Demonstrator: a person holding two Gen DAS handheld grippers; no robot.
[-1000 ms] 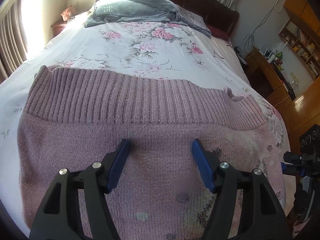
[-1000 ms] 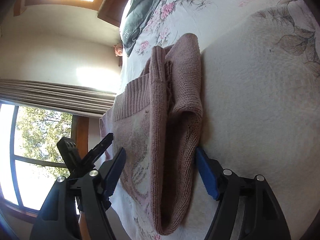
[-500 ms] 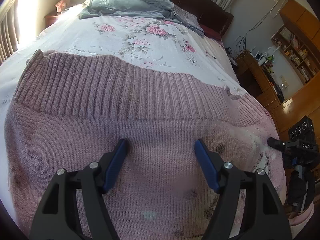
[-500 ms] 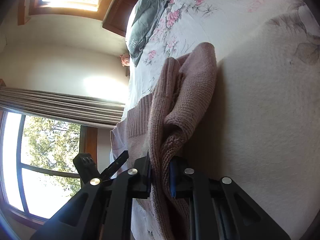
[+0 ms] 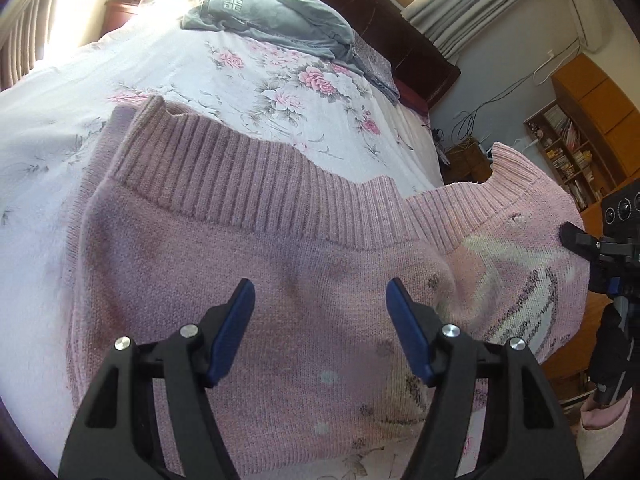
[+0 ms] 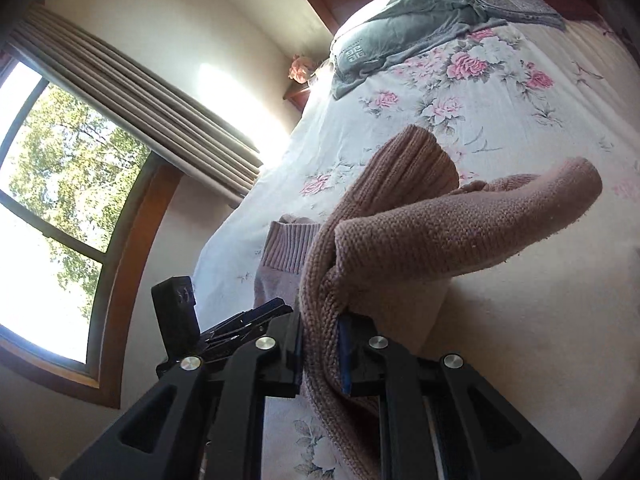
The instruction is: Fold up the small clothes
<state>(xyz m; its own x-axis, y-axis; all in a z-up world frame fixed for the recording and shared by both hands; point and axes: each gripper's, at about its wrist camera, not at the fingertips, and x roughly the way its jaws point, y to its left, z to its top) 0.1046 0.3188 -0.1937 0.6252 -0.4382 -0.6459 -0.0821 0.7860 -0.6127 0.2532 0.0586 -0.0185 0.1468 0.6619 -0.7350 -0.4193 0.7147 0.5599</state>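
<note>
Pink knitted sweater (image 5: 288, 264) lies spread on the bed (image 5: 72, 92), over a white sheet printed with pink roses, its wide ribbed hem (image 5: 256, 184) turned toward the headboard and a pale woven pattern showing on the side nearest the right hand-held gripper (image 6: 320, 344). That right hand-held gripper is clamped tight on a thick fold of the sweater's edge (image 6: 320, 308), blue pads pressed to the knit on both sides, and the held part is lifted off the sheet so that a rolled length of fabric (image 6: 480, 220) arches up and away from it. In the left wrist view the same raised corner (image 5: 516, 172) stands above the rest of the garment, with the right tool's black body (image 5: 608, 248) just beside it. The left hand-held gripper (image 5: 320, 320) sits above the flat middle of the sweater with its fingers (image 5: 236, 320) spread wide, gripping nothing; whether the tips touch the knit cannot be told. A grey pillow (image 5: 276, 16) rests at the head of the bed, well apart from the sweater
</note>
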